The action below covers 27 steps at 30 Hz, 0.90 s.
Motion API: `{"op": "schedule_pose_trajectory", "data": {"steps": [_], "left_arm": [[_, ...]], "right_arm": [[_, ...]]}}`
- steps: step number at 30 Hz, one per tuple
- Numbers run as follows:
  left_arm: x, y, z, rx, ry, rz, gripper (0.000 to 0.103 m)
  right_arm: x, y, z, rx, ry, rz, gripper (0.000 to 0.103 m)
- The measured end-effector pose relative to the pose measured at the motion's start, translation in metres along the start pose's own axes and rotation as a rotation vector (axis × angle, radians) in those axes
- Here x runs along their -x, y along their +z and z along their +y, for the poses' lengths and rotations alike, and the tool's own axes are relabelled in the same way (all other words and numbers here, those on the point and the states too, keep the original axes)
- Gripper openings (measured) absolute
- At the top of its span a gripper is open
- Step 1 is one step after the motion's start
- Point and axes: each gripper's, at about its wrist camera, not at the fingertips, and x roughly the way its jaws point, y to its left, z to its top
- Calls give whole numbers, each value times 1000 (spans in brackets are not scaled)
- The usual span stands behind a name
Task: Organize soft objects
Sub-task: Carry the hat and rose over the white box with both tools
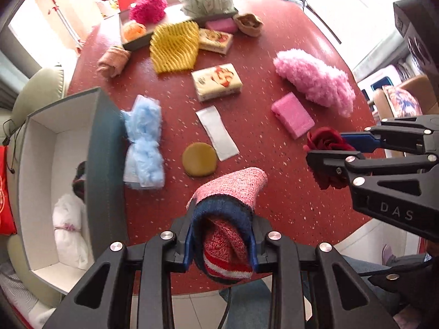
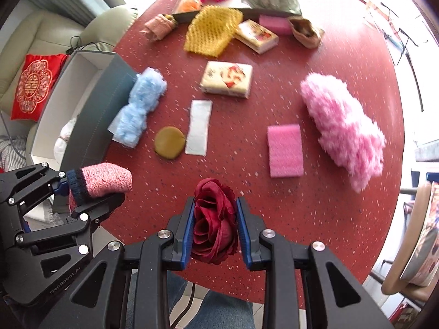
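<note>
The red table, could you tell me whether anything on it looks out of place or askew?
The yellow ridged foam sheet leans askew against the far tray instead of lying flat. The blue fluffy bundle is pressed against the outside of the grey box, not in it.

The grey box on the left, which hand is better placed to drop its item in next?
Left. The left gripper, holding the knit sock, sits beside the grey box; the right gripper with the fabric rose is farther.

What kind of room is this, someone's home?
Probably a home living room: a round red table strewn with soft things, a pale green sofa bearing a red embroidered cushion, and an upholstered chair alongside.
</note>
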Motion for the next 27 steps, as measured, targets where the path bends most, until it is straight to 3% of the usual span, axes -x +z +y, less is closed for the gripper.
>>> {"op": "schedule_pose_trajectory", "data": {"steps": [13, 27], "left_arm": [[33, -14, 67, 196, 45, -112, 31], [45, -37, 142, 439, 103, -173, 31]], "right_arm": [[21, 29, 64, 165, -42, -56, 31], [32, 59, 130, 300, -36, -91, 31]]}}
